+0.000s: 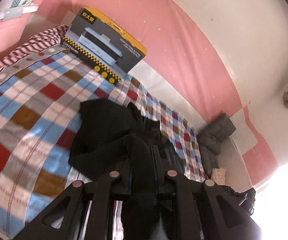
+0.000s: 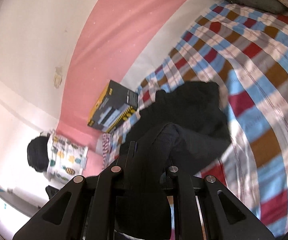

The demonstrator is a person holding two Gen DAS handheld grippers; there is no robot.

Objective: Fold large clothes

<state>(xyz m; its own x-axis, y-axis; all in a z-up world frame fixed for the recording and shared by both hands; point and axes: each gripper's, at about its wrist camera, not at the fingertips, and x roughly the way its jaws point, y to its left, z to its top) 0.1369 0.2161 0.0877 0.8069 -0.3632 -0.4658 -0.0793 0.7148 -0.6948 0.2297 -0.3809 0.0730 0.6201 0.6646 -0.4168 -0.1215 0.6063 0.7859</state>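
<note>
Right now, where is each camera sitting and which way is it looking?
Left wrist: sits on the left gripper, looking along it across the checked bedsheet toward the pink wall; only gripper fingers show, closed on the black garment.
Right wrist: sits on the right gripper, looking over the bed toward the pineapple pillow; only gripper fingers show, closed on the garment.
Shared: garment, bedsheet, yellow-and-black box, grey padded jacket.

Ahead of the black claw (image 1: 141, 152) lay black cloth (image 1: 103, 132) on a red, blue, brown, grey and white checked bedsheet (image 1: 33, 104).
</note>
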